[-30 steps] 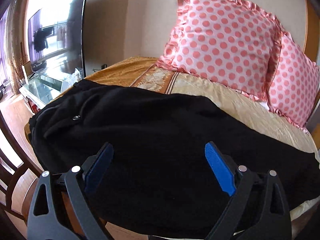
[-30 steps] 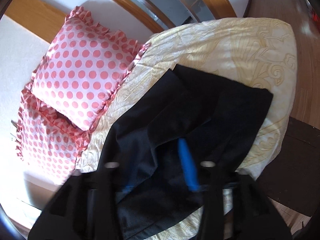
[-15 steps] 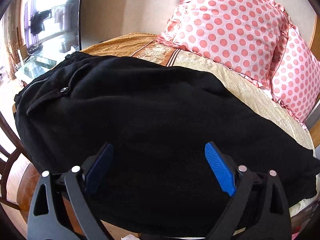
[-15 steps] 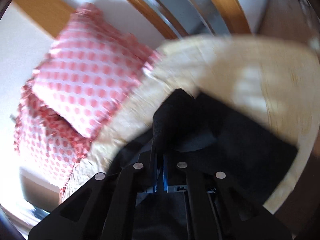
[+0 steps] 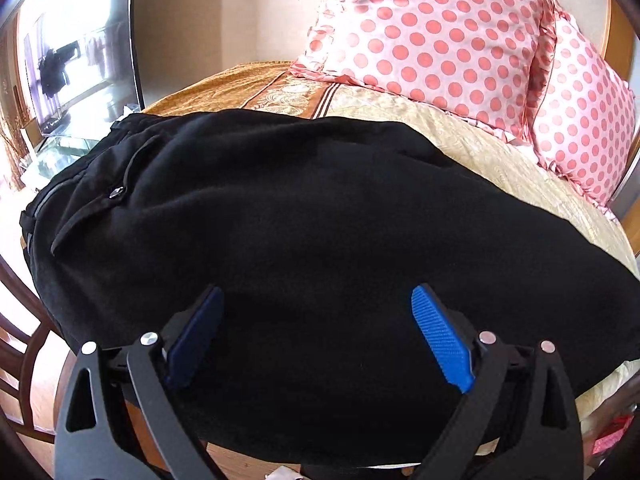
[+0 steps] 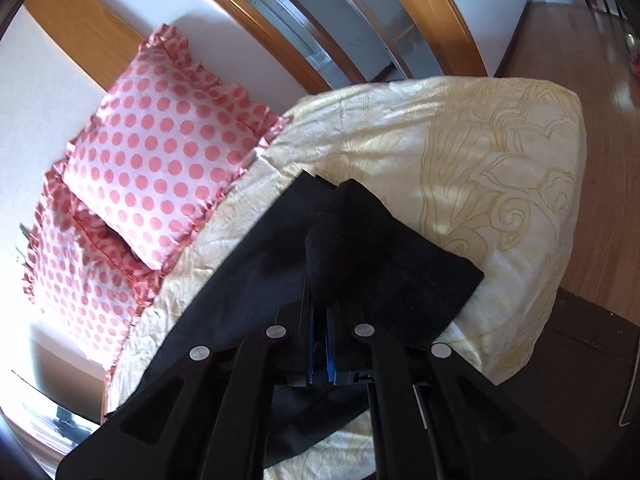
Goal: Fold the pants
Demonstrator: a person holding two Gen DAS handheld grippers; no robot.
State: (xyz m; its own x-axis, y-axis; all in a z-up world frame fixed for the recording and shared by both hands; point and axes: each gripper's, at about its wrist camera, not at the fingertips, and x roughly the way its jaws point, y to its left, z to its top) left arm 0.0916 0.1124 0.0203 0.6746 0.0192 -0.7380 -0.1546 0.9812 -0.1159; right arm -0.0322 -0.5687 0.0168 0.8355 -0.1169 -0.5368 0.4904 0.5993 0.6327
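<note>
1. Black pants (image 5: 320,216) lie spread lengthwise on the bed (image 6: 500,152), along its near edge, well short of the two polka-dot pillows (image 5: 432,28) at the headboard.
2. Waistband and a pocket with a small metal button (image 5: 118,191) sit at the end of the pants farthest from the pillows; the hem end (image 6: 400,256) lies toward the bed's open corner.
3. Left gripper (image 5: 316,336): released, blue pads standing wide apart over the mid-leg cloth. Nothing caught between them; contact with the fabric cannot be told.
4. Right gripper (image 6: 320,340): clenched, pads pressed together on a pinch of the pants near the hem end. A peak of black cloth (image 6: 344,216) rises just ahead of the pads, lifted off the bed.
5. Progress, judged: early. The legs appear stacked one on the other, so the lengthwise halving looks done. The hem-to-waist fold is only started: the hem is gripped, not yet carried over.
6. Left to do, judged: bring the hem end across toward the waistband, lay it flat, then perhaps one more fold and smoothing.
</note>
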